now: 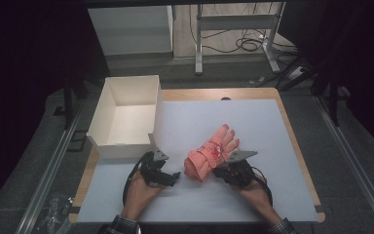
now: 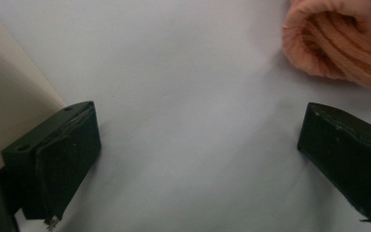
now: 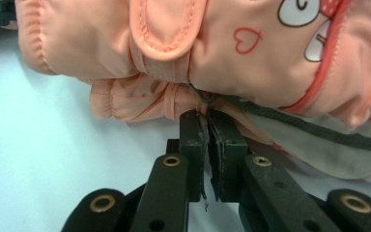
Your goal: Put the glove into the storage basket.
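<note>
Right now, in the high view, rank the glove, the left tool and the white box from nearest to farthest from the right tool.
1. Glove: at the right tool, pinched in it.
2. Left tool: across the mat, to the left.
3. White box: far left corner, behind the left tool.

In my right gripper view, the glove (image 3: 251,53) runs off the top and right edges, and I can't tell what the right tongs (image 3: 207,130) pinch between their closed jaws.

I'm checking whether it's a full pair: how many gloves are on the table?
2, it seems. Two peach padded fabric gloves lie stacked at the table's centre-right, the right tool pinching the lower one's edge. The lower glove is mostly hidden under the upper.
</note>
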Demonstrator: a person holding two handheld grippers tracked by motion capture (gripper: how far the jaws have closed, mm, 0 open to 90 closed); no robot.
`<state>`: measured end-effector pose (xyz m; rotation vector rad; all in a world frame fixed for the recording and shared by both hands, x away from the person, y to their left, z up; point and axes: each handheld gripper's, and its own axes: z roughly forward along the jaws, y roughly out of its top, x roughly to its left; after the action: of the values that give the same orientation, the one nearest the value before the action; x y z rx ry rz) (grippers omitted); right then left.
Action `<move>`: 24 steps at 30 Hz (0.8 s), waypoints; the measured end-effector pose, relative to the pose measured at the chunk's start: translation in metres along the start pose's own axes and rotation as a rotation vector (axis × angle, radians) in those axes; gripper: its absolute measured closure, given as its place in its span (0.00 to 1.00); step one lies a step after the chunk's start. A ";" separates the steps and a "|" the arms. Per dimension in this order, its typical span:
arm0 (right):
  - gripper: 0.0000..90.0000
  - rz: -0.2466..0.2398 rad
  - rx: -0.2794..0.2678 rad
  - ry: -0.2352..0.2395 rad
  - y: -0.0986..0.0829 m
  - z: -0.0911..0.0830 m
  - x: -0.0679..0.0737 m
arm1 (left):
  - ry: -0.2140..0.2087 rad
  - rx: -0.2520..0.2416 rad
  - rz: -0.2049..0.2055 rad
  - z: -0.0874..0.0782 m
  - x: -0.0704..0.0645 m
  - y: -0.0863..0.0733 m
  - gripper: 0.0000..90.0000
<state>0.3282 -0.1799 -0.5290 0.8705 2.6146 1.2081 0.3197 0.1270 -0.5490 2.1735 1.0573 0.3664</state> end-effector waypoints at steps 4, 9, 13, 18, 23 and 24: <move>0.93 0.001 0.001 -0.001 0.003 0.004 0.000 | 0.003 0.001 0.002 0.000 0.000 0.000 0.02; 0.93 -0.006 0.005 -0.009 0.006 0.009 0.000 | 0.003 -0.001 0.002 0.000 0.000 0.000 0.02; 0.93 -0.011 0.009 -0.015 0.008 0.011 0.000 | 0.001 -0.004 -0.006 0.000 -0.001 0.000 0.02; 0.93 -0.013 0.011 -0.019 0.009 0.013 0.001 | -0.001 -0.005 -0.002 0.000 0.000 0.000 0.02; 0.91 -0.024 0.008 -0.024 0.009 0.010 0.003 | -0.003 -0.004 -0.008 0.000 0.000 -0.001 0.02; 0.90 -0.022 0.006 -0.026 0.009 0.008 0.003 | -0.005 -0.003 -0.007 0.000 0.000 0.000 0.01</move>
<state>0.3320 -0.1683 -0.5276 0.8498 2.6021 1.1759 0.3195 0.1268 -0.5497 2.1664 1.0608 0.3592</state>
